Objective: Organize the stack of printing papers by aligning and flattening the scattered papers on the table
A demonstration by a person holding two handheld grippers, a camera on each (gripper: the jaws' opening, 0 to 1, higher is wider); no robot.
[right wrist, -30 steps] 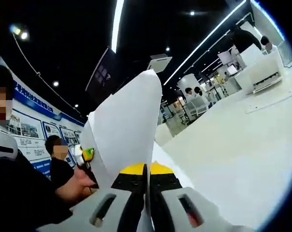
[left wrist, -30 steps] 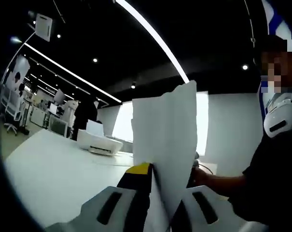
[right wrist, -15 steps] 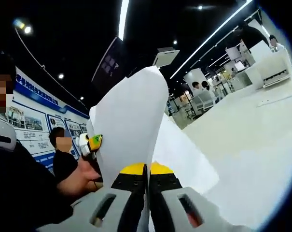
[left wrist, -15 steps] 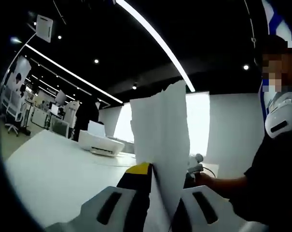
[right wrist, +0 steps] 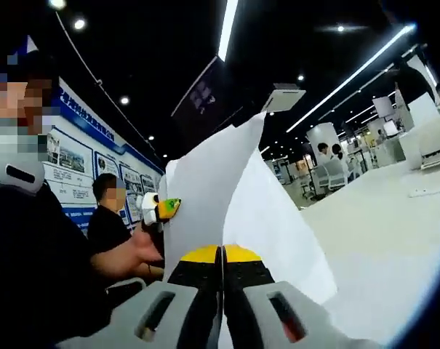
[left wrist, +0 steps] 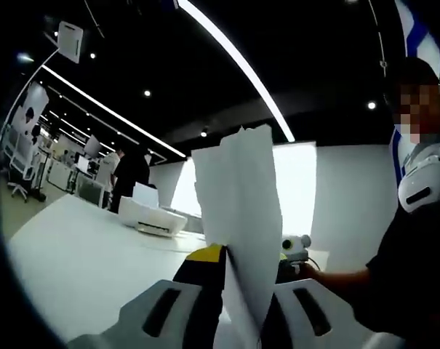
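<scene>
We hold the papers (left wrist: 241, 218) upright between our two tools, lifted off the white surface (left wrist: 81, 269). In the left gripper view, the left tool (left wrist: 230, 291) has its jaws closed on the sheets near their lower edge, the yellow pad pressed against the paper, and the sheets rise in a narrow, slightly ragged column with the top edges uneven. In the right gripper view, the right tool (right wrist: 222, 280) is clamped shut on the papers (right wrist: 220, 196) too, its yellow tips meeting with the sheets pinched between them; the paper bows and fans out toward the surface (right wrist: 394, 240) below. The left tool (right wrist: 161, 209) shows there beyond the sheets, held in our hand (right wrist: 136, 254).

We judge this to be the aligning step: the stack is gathered and held on edge, but the top edges do not line up yet. The next move likely calls for lowering the stack so its bottom edge meets the surface, then loosening the grip a little so the sheets can settle level, and laying them flat. A printer (left wrist: 150, 216) stands toward the far edge of the surface, well apart from the papers.
</scene>
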